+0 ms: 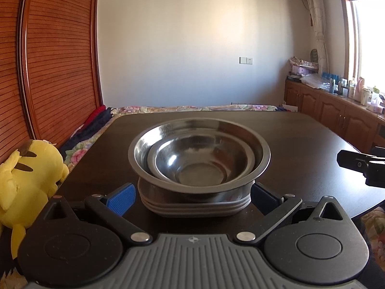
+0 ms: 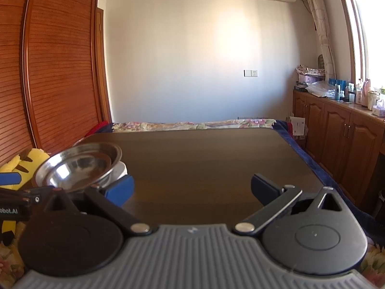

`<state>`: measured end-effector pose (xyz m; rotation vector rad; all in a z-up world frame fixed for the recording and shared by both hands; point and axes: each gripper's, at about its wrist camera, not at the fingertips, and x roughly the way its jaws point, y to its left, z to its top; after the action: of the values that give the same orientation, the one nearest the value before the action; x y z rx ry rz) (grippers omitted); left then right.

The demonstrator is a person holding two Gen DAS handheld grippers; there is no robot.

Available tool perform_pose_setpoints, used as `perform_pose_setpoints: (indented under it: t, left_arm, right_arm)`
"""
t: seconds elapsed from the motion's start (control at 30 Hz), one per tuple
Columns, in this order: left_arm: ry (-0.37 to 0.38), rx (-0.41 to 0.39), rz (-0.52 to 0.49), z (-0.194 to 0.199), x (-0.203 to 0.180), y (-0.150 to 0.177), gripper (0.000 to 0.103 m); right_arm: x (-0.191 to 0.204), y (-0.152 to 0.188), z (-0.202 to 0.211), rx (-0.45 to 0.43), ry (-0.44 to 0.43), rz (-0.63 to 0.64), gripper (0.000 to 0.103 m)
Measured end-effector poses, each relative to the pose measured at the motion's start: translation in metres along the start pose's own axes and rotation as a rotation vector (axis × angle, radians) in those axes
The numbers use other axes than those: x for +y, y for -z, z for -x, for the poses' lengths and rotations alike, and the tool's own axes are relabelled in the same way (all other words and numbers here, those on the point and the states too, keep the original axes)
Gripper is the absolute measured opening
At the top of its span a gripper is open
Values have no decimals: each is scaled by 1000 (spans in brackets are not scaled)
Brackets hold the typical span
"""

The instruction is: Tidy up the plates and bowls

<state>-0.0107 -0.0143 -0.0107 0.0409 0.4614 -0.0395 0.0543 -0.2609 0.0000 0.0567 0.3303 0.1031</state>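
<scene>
A stack stands on the dark table. A small steel bowl sits inside a larger steel bowl, and both rest on stacked pale plates. My left gripper is open, with its blue fingers on either side of the plates at the stack's near side. The stack also shows at the left of the right wrist view. My right gripper is open and empty over the bare table, to the right of the stack.
A yellow plush toy lies off the table's left edge by a wooden louvred wardrobe. A bed with a floral cover lies beyond the table. Wooden cabinets with bottles on top run along the right wall.
</scene>
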Motion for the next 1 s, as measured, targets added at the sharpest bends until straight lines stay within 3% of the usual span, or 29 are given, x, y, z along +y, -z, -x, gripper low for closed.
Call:
perform_pose_setpoints:
  t: [1.0]
  left_arm:
    - [-7,-10,-1,0,3,2,103]
  right_arm:
    - [-7,5,0,-1,-2,6,103]
